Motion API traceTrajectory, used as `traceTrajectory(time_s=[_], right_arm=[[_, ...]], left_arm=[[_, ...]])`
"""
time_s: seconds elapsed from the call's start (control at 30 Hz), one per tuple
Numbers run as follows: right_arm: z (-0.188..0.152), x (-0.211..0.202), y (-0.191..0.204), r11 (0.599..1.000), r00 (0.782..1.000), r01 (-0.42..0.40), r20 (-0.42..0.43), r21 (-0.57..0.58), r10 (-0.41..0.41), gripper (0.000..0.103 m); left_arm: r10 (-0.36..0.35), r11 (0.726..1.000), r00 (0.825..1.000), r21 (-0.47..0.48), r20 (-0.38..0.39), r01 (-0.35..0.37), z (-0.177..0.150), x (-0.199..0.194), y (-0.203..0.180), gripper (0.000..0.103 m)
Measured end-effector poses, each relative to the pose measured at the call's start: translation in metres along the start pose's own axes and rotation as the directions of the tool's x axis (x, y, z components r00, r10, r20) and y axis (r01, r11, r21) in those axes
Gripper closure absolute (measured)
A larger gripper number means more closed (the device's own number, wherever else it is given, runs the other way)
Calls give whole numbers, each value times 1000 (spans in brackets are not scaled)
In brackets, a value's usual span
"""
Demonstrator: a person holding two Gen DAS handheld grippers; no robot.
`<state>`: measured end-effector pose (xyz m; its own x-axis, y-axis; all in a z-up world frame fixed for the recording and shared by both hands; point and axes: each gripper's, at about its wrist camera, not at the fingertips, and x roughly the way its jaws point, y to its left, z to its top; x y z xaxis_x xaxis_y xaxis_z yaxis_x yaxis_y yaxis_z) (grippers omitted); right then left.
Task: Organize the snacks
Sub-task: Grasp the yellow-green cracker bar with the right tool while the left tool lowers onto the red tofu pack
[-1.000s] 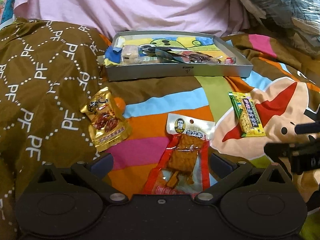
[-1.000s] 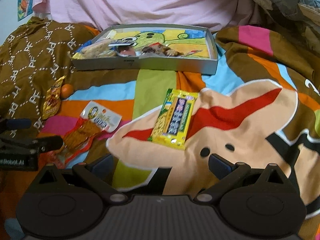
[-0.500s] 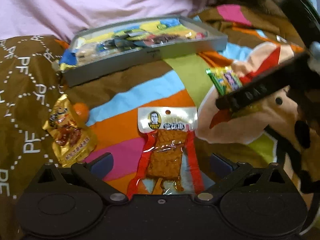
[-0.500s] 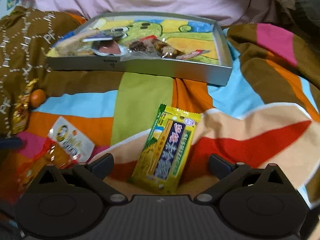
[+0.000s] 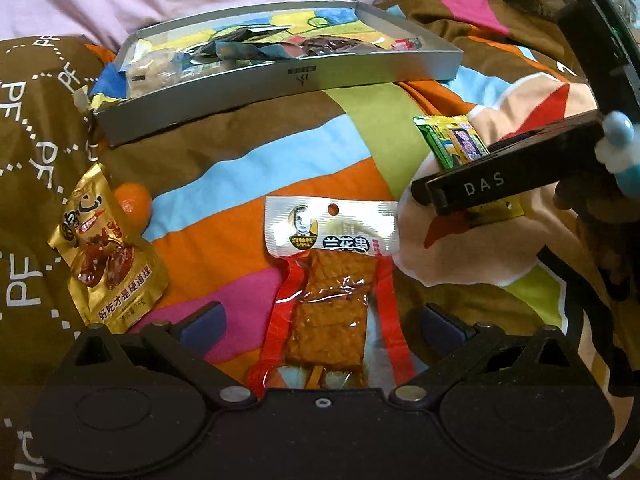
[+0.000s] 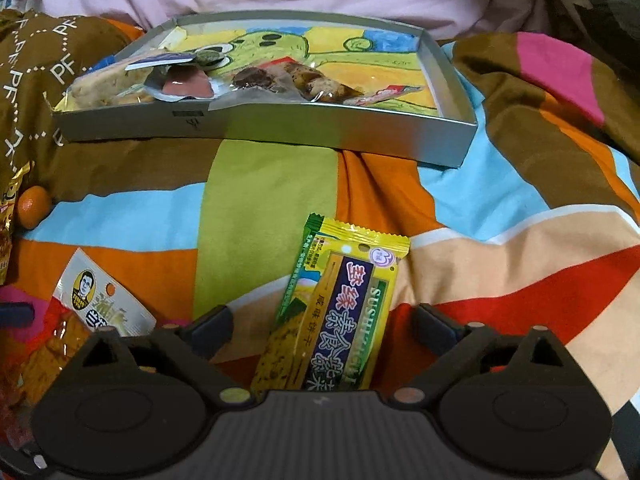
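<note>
Both grippers have advanced: left gripper (image 5: 320, 316) straddles the red tofu packet (image 5: 330, 292), right gripper (image 6: 322, 320) straddles the yellow biscuit packet (image 6: 340, 304). Fingers on each stand wide apart, gripping nothing. Both packets lie on the blanket (image 6: 272, 188), short of the grey tray (image 6: 320, 130).

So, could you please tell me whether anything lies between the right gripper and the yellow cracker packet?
Nothing visible does: the yellow cracker packet already lies between the open right gripper's fingers on the blanket.
</note>
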<state>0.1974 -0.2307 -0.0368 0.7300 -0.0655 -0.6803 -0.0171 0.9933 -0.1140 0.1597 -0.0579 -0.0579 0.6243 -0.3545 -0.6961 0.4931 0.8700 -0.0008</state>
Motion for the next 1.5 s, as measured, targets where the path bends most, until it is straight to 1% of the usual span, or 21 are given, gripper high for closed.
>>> traceTrajectory(time_s=[0.07, 0.1, 0.13, 0.17, 0.2, 0.23, 0.33, 0.37, 0.43, 0.53, 0.67, 0.93, 1.03, 1.17, 1.27, 1.5], right_arm=[[-2, -4, 1, 1000, 1000, -8, 11, -9, 8, 20], [-3, -6, 1, 1000, 1000, -11, 15, -14, 11, 23], [-4, -8, 0, 1000, 1000, -12, 18, -17, 12, 29], [-5, -11, -1, 1000, 1000, -13, 20, -19, 14, 36], [-6, -13, -2, 1000, 1000, -16, 20, -18, 16, 40], [-7, -16, -4, 1000, 999, -28, 18, -10, 28, 45], [-10, -20, -10, 996, 996, -86, -8, 38, 86, 51], [-13, -22, -9, 995, 995, -95, -11, 39, 96, 51], [-18, -28, -7, 994, 994, -110, -16, 24, 111, 51], [-28, -36, -3, 990, 990, -142, -24, 14, 142, 51], [-40, -51, 0, 984, 983, -180, -38, 11, 180, 51], [-66, -83, 13, 972, 972, -231, -41, -37, 230, 51], [-73, -90, 19, 972, 975, -221, -30, -80, 219, 49], [-73, -89, 22, 974, 979, -204, -21, -95, 203, 43], [-73, -85, 22, 980, 984, -180, -15, -88, 179, 35], [-77, -78, 21, 987, 990, -142, -2, -73, 142, 28]], left_arm=[[-10, 1000, 1000, -3, -8, 10, 1, 0, 1, 1], [-17, 1000, 1000, -6, -10, 17, 2, -1, 2, 1], [-28, 1000, 1000, -9, -11, 28, 2, -2, 2, 3], [-35, 999, 999, -11, -11, 35, 2, -3, 2, 6], [-40, 999, 999, -11, -11, 40, 2, -4, 1, 8], [-46, 999, 999, -9, -11, 46, 2, -5, 1, 12], [-67, 998, 998, 1, -11, 67, 1, -10, -3, 24], [-70, 998, 998, 0, -11, 70, 1, -11, -4, 29], [-81, 997, 997, -6, -12, 80, 1, -12, -5, 35], [-94, 995, 995, -31, -17, 94, 0, -15, -5, 37], [-114, 990, 993, -88, -37, 110, -4, -22, 0, 37], [-113, 984, 990, -146, -79, 101, -18, -43, -4, 37], [-106, 985, 991, -145, -77, 94, -21, -44, -6, 33], [-112, 985, 991, -140, -72, 101, -19, -39, -5, 19], [-121, 986, 990, -122, -71, 112, -18, -33, -6, 13], [-119, 990, 990, -88, -77, 112, -18, -28, -7, 11]])
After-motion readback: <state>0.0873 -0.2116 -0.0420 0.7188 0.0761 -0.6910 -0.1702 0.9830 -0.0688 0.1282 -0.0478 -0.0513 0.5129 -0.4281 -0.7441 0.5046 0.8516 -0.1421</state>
